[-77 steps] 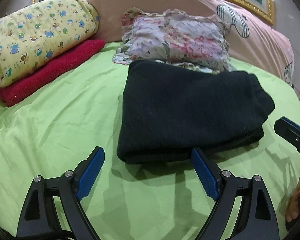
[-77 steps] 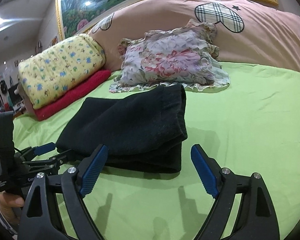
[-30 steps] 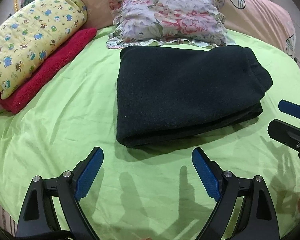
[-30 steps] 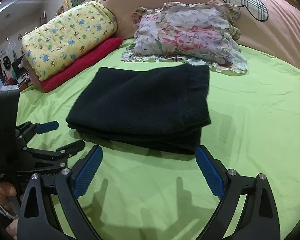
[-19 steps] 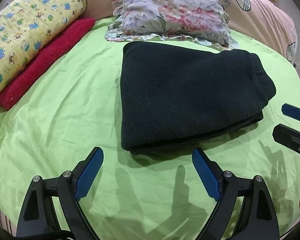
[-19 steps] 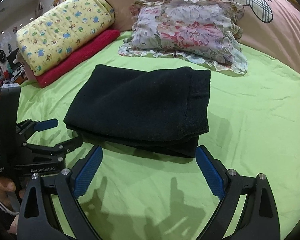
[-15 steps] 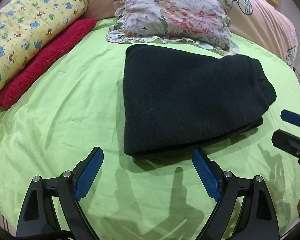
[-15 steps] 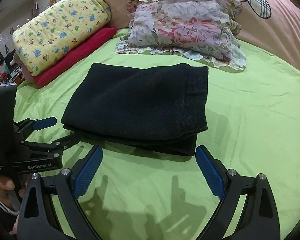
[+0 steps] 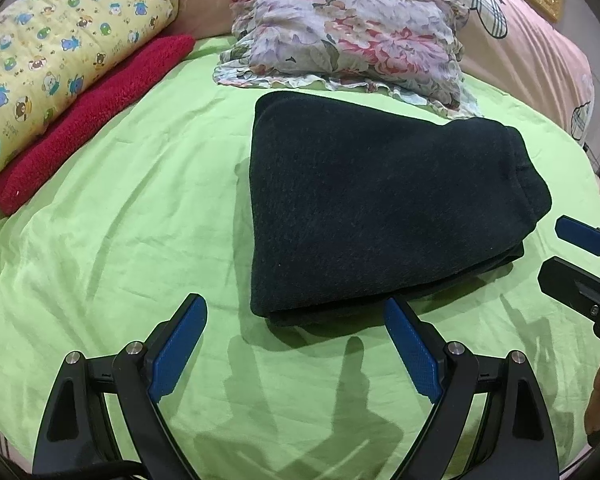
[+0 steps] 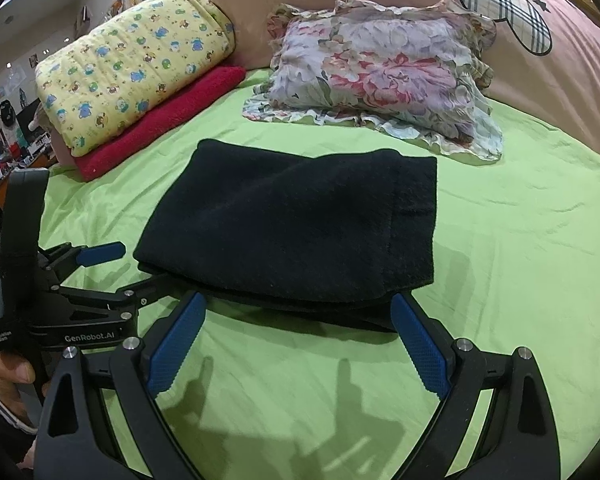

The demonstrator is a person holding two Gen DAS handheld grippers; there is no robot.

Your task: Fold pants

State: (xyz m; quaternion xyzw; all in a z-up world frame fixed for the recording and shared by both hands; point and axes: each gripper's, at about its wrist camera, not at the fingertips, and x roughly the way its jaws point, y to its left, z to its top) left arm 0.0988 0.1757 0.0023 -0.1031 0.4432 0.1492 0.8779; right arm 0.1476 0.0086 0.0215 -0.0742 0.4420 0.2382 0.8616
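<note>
Black pants (image 9: pixel 380 208), folded into a compact layered rectangle, lying flat near the middle of the bed (image 9: pixel 120 220) on its green sheet, just in front of a floral pillow (image 9: pixel 352 36). Stacked edges visible along the near side, hence several folds judged already made. Placement on the open sheet, apart from the bedding at the back, likely chosen for flat working room on all sides.

Left gripper (image 9: pixel 296 340) at the near edge of the bundle, fingers (image 9: pixel 178 344) spread wide, nothing between them; right-hand pad just at the fabric's near edge, contact not certain. Right gripper (image 10: pixel 296 344) likewise at the near edge, toward the other corner, fingers (image 10: pixel 420 344) spread wide and empty, one tip touching or just beside the lower layer. Seen from the right wrist camera, lower finger of the left gripper reaching to or under the bundle's left corner; true contact not discernible.

One gripper toward each near corner: a stance suited either to a final fold away from the holder or to squaring up the stack. Task judged near completion.

Yellow printed quilt (image 10: pixel 132 68) resting on a red blanket (image 10: pixel 160 120) at the far left, well apart from the pants.
</note>
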